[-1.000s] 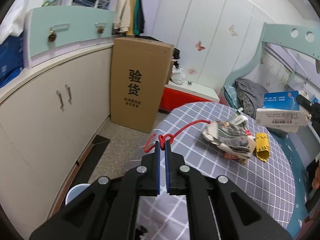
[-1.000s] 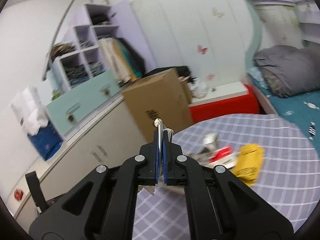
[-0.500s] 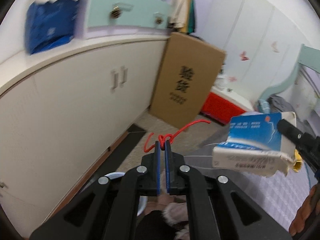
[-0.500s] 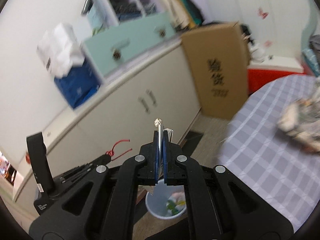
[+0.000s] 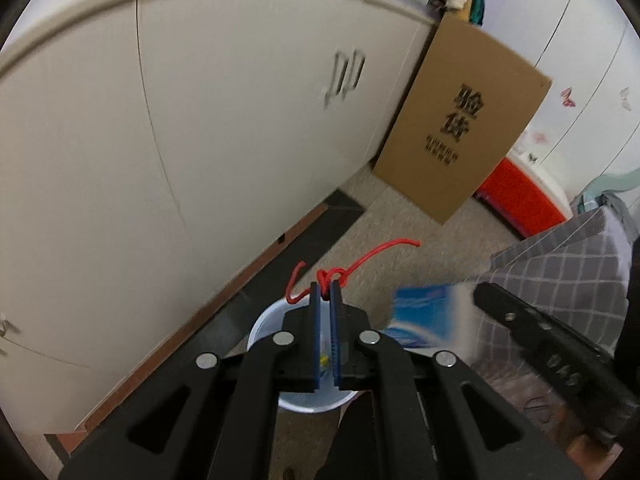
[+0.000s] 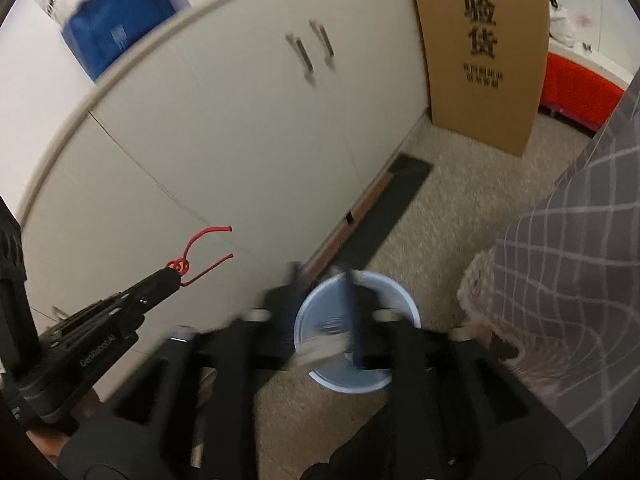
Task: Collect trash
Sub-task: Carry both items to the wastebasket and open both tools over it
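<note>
**Both tongs over the trash bin**

The right tongs (image 6: pixel 324 280) hang over the pale blue bin (image 6: pixel 400 292) with their jaws spread; they have just been opening, and a blurred blue-and-white carton (image 6: pixel 326 346) sits between them above the bin's mouth, the pads not pressing on it. The left tongs (image 5: pixel 325 294) are pressed together, pinching a knotted red string (image 5: pixel 332 276) whose ends curl out past the tips.

Largest in the room is the cream cupboard (image 5: pixel 200 120) with two handles on its doors. A tall cardboard box (image 5: pixel 464 120) with black print leans against its end, with a red crate (image 5: pixel 520 192) behind it. A table under a grey checked cloth (image 6: pixel 580 280) fills the right side. The bin stands on the speckled floor (image 6: pixel 460 184) between cupboard and table. In the left view the carton (image 5: pixel 428 312) shows beside the bin (image 5: pixel 264 320), at the tip of the right tongs.
</note>
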`<state>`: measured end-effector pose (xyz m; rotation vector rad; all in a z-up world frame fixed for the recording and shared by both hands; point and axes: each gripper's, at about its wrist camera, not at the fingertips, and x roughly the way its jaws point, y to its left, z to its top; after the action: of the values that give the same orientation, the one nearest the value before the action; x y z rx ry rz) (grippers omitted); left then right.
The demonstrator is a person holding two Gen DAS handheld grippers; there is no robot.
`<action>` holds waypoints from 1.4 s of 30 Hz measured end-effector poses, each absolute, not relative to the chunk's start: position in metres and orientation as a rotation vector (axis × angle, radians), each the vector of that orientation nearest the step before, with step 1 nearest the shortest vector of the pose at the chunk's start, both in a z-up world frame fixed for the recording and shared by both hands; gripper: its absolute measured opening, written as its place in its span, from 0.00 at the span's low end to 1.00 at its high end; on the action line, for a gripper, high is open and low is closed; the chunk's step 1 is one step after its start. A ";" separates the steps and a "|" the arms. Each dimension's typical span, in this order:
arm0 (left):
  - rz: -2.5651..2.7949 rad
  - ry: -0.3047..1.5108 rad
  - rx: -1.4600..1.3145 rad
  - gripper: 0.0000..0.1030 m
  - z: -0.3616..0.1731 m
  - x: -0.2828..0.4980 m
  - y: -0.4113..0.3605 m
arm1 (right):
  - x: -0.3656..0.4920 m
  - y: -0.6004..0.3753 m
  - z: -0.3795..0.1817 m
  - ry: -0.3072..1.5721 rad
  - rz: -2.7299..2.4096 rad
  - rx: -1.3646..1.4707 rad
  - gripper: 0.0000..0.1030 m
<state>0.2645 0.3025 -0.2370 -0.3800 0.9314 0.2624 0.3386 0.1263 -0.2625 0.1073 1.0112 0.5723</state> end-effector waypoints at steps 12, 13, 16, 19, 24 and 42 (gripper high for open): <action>0.238 1.016 -0.376 0.04 -0.271 0.272 0.295 | 0.331 0.117 -0.268 1.002 0.518 0.070 0.54; 0.231 1.019 -0.374 0.04 -0.272 0.273 0.293 | 0.330 0.115 -0.267 0.997 0.515 0.072 0.56; 0.223 1.026 -0.367 0.04 -0.272 0.275 0.288 | 0.325 0.108 -0.261 0.975 0.508 0.073 0.57; 0.217 1.033 -0.362 0.04 -0.271 0.278 0.284 | 0.324 0.104 -0.255 0.957 0.500 0.073 0.58; 0.207 1.037 -0.355 0.05 -0.268 0.283 0.278 | 0.321 0.096 -0.245 0.929 0.495 0.085 0.60; 0.223 0.999 -0.371 0.64 -0.243 0.276 0.263 | 0.309 0.074 -0.217 0.897 0.517 0.142 0.61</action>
<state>0.2763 0.2630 -0.2430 -0.3715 0.9985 0.2229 0.3093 0.0740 -0.2167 0.1418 0.8975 0.5174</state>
